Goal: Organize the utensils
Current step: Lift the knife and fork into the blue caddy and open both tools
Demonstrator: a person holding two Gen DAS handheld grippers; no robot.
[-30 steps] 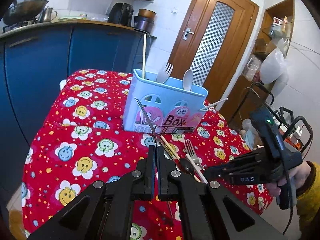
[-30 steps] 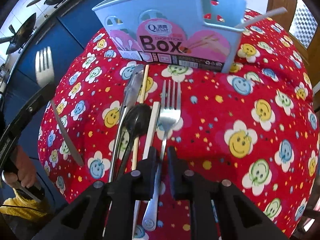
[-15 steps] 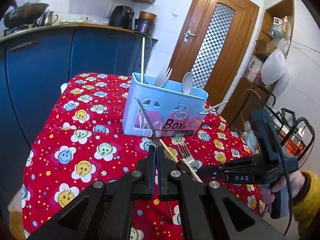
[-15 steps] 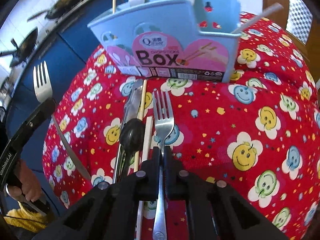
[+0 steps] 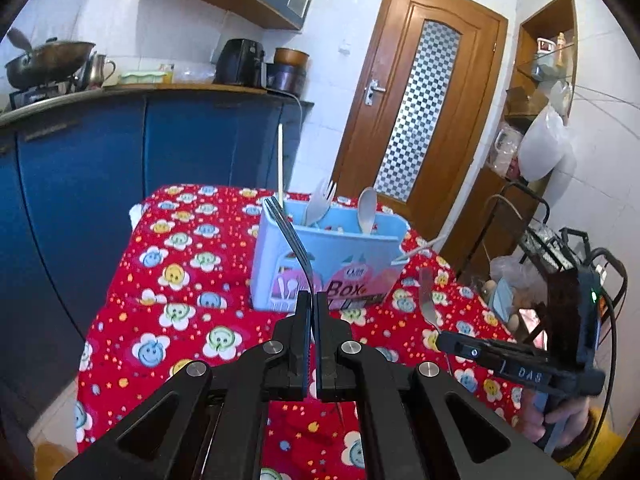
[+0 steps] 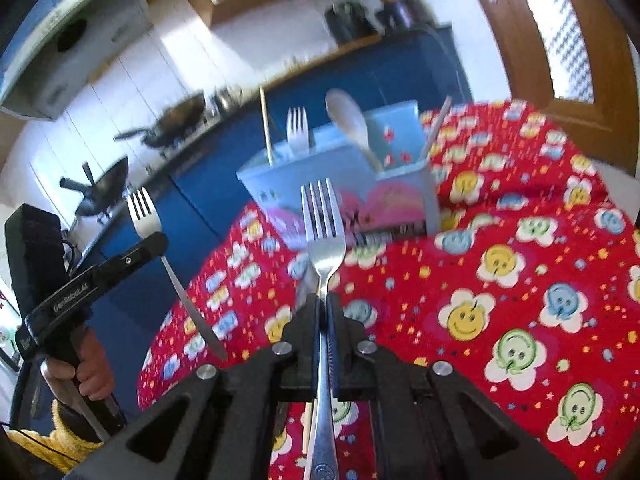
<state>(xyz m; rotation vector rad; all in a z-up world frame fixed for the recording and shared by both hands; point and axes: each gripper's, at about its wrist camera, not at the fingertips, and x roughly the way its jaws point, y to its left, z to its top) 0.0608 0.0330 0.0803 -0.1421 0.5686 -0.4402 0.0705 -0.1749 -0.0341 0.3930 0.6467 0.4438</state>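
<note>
A light blue utensil box (image 5: 328, 264) stands on the red smiley tablecloth (image 5: 180, 312); it holds a chopstick, a white fork and a white spoon. It also shows in the right wrist view (image 6: 348, 188). My left gripper (image 5: 312, 304) is shut on a metal fork (image 5: 290, 236), tines up, in front of the box. My right gripper (image 6: 326, 300) is shut on another metal fork (image 6: 324, 232), lifted above the cloth and pointing at the box. Each gripper shows in the other's view, the left (image 6: 156, 240) and the right (image 5: 440, 338).
Blue kitchen cabinets (image 5: 120, 168) with pans on the counter run behind and left of the table. A wooden door (image 5: 420, 120) and a cluttered rack (image 5: 552, 248) lie to the right. The table's edges drop off at left and front.
My right gripper closed on the fork lying on the cloth and lifted it up toward the box. My left gripper rose with its fork, tines now level with the box rim.
</note>
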